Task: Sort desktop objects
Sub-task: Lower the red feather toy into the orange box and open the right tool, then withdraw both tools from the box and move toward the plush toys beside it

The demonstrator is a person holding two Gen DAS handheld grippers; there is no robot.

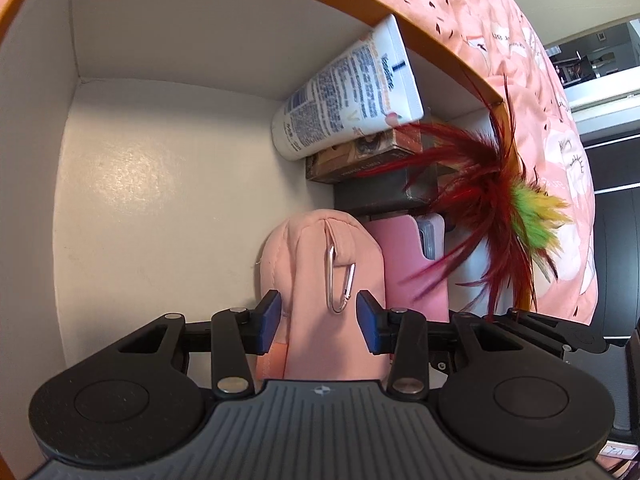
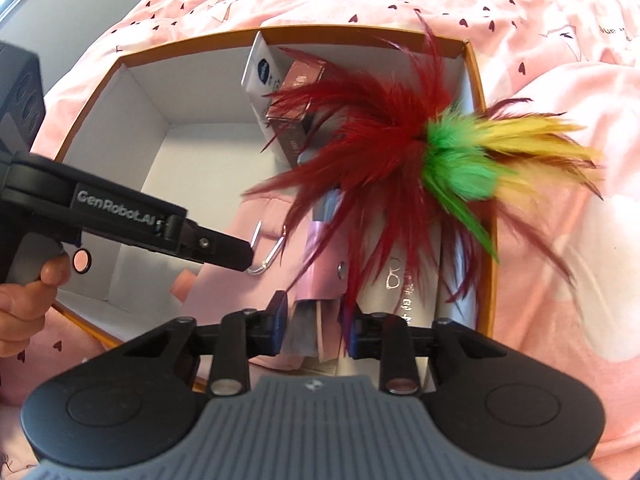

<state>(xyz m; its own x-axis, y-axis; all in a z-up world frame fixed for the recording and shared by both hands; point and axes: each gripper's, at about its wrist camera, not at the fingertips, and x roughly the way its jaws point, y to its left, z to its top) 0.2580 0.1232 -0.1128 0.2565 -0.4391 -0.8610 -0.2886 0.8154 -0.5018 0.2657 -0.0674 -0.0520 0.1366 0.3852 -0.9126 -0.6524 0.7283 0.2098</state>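
An orange-rimmed box (image 1: 440, 40) with a white inside lies on a pink sheet. My left gripper (image 1: 320, 320) is shut on a pink pouch (image 1: 316, 248) with a silver carabiner (image 1: 340, 280), standing upright in the box. In the right wrist view the same pouch (image 2: 224, 284) has the left gripper's fingertip (image 2: 240, 258) by its carabiner. My right gripper (image 2: 316, 324) points down into the box (image 2: 476, 80), its pads against both sides of a pink card case (image 2: 324, 264). A red, green and yellow feather toy (image 2: 432, 144) is blurred and sprawls over the box's right side.
At the box's far end a white lotion tube (image 1: 352, 92) leans on a brown carton (image 1: 360, 160). A white tube with gold lettering (image 2: 400, 280) lies along the right wall. The left half of the box floor (image 1: 140, 200) is bare. A hand (image 2: 24, 292) holds the left gripper's handle.
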